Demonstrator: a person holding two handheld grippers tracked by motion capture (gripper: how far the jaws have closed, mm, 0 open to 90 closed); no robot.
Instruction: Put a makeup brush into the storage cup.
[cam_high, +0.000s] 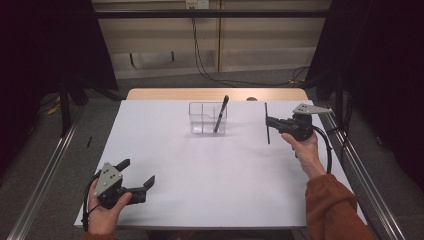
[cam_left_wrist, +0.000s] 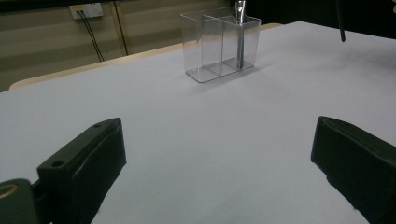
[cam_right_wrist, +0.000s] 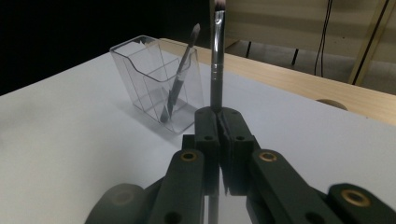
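A clear plastic organizer (cam_high: 204, 120) (cam_left_wrist: 210, 44) (cam_right_wrist: 144, 74) stands at the back middle of the white table top, with a dark makeup brush (cam_high: 221, 113) (cam_left_wrist: 240, 44) (cam_right_wrist: 180, 86) leaning in its right compartment. To its right, above the table, my right gripper (cam_high: 270, 122) (cam_right_wrist: 220, 115) is shut on a second thin brush (cam_high: 267, 131) (cam_right_wrist: 216, 60), gripped around mid-handle and held roughly upright with the bristles up. My left gripper (cam_high: 137, 171) (cam_left_wrist: 219, 158) rests at the front left, jaws wide open with nothing between them, pointing toward the organizer.
The white sheet (cam_high: 210, 170) covers a wooden table whose bare back edge (cam_high: 215, 94) shows behind the organizer. Metal rails (cam_high: 360, 170) run along both sides. Cables hang down the back wall (cam_high: 197, 50). A small round mark (cam_right_wrist: 330, 103) sits on the wood.
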